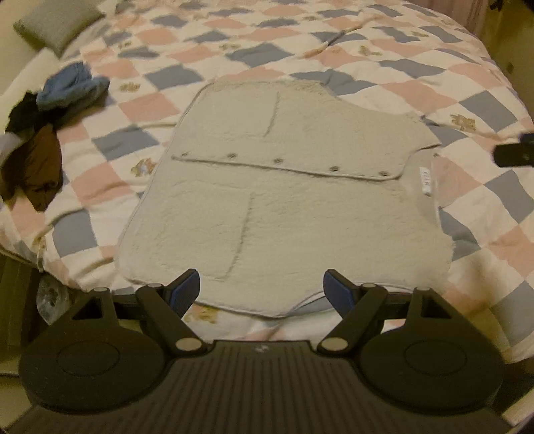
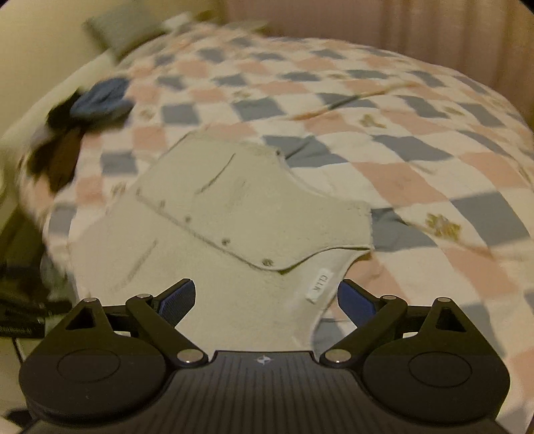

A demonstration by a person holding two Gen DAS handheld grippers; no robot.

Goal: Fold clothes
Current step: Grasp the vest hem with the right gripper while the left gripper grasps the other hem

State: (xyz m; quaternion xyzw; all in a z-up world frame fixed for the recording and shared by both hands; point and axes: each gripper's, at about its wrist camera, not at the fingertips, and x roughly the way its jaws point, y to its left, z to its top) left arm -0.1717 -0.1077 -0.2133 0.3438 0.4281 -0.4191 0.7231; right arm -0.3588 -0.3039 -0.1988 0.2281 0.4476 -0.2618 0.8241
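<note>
A cream fleece vest lies spread flat on the checked quilt, front up, with a row of snaps across its middle and a pocket on each half. My left gripper hovers open over the vest's near edge, nothing between its blue pads. In the right wrist view the same vest shows its collar and white neck label. My right gripper is open above the collar area, holding nothing. The right gripper's dark tip shows at the left wrist view's right edge.
A heap of other clothes, blue on dark brown, sits at the quilt's left side. A grey pillow lies at the far left corner. A thin stick-like object lies far back. The bed's near edge drops off bottom left.
</note>
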